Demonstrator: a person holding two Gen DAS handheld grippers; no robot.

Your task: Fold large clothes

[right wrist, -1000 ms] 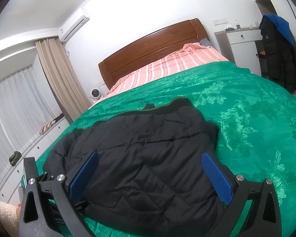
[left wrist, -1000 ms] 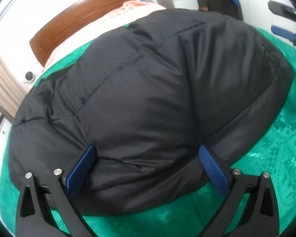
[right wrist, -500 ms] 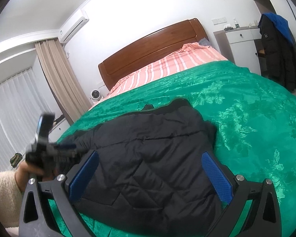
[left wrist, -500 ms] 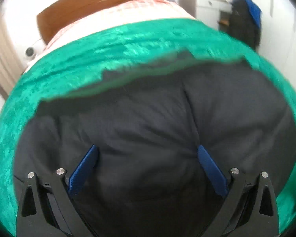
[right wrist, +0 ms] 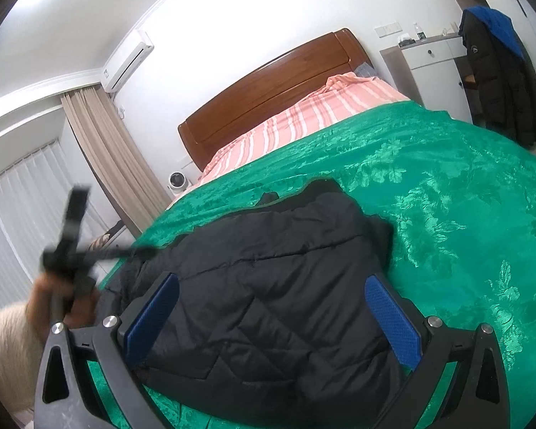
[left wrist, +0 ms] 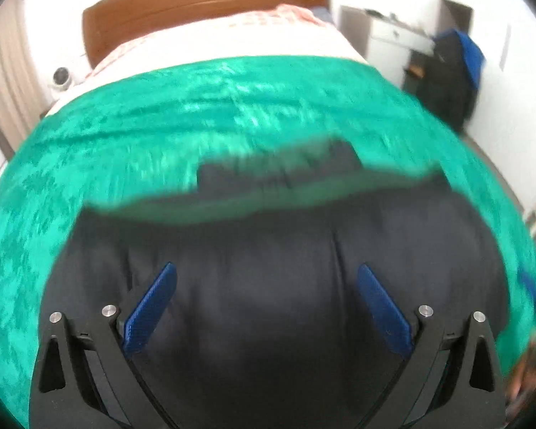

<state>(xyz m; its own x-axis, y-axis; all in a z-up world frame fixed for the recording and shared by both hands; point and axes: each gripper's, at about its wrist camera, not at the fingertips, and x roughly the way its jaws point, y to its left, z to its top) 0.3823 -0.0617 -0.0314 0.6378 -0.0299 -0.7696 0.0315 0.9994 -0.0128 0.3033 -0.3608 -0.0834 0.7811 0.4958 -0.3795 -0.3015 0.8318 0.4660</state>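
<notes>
A black quilted puffer jacket point(right wrist: 278, 279) lies folded in a thick bundle on the green bedspread point(right wrist: 464, 214). My right gripper point(right wrist: 271, 286) hovers open over its near edge, blue pads spread wide with nothing between them. In the left wrist view the same jacket point(left wrist: 268, 286) fills the lower half, blurred by motion, and my left gripper point(left wrist: 266, 279) is open above it, holding nothing. The left gripper point(right wrist: 139, 250) also shows as a blurred black shape at the left of the right wrist view, held by a hand point(right wrist: 64, 304) in a cream sleeve.
Behind the green cover are a pink striped sheet point(right wrist: 303, 114) and a wooden headboard point(right wrist: 268, 85). A white cabinet point(right wrist: 432, 68) and a hanging dark coat point(right wrist: 496, 78) stand at the right. Curtains point(right wrist: 107, 157) and a small white fan point(right wrist: 177, 180) are at the left.
The left gripper has swung up and back from the jacket, so more green cover and the headboard now show above it. The right gripper has hardly moved.
</notes>
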